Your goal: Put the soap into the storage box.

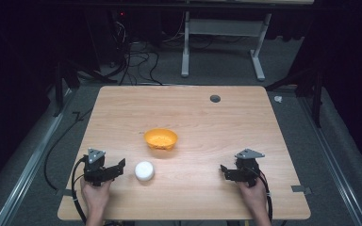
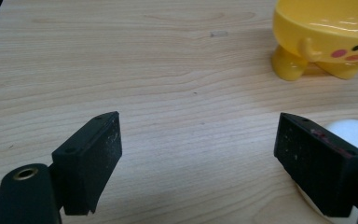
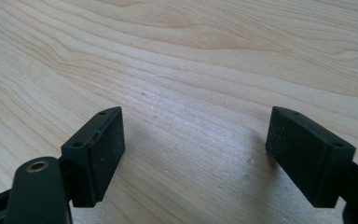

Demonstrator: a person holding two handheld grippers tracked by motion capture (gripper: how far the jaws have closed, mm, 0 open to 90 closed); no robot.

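High view, left gripper (image 1: 121, 165): agape, empty; I could knock white object (image 1: 144, 170) toward the table's (image 1: 245, 117) near edge
Right gripper (image 1: 222, 169): agape, empty

Bench (image 1: 245, 127) of pale, smooth matt wood grain; yellow bowl (image 2: 328, 37) of glossy moulded plastic; white puck (image 1: 144, 170) smooth and matt; both claws' pads (image 3: 100, 149) black, matt, faintly speckled

Hidden or cut off, for your record: the yellow bowl (image 2: 324, 39), its rim and right side clipped by the left gripper view's top and right edges; the white round object (image 2: 354, 133), largely hidden behind your left gripper's right-hand jaw; your forearms, cut by the high view's bottom edge.
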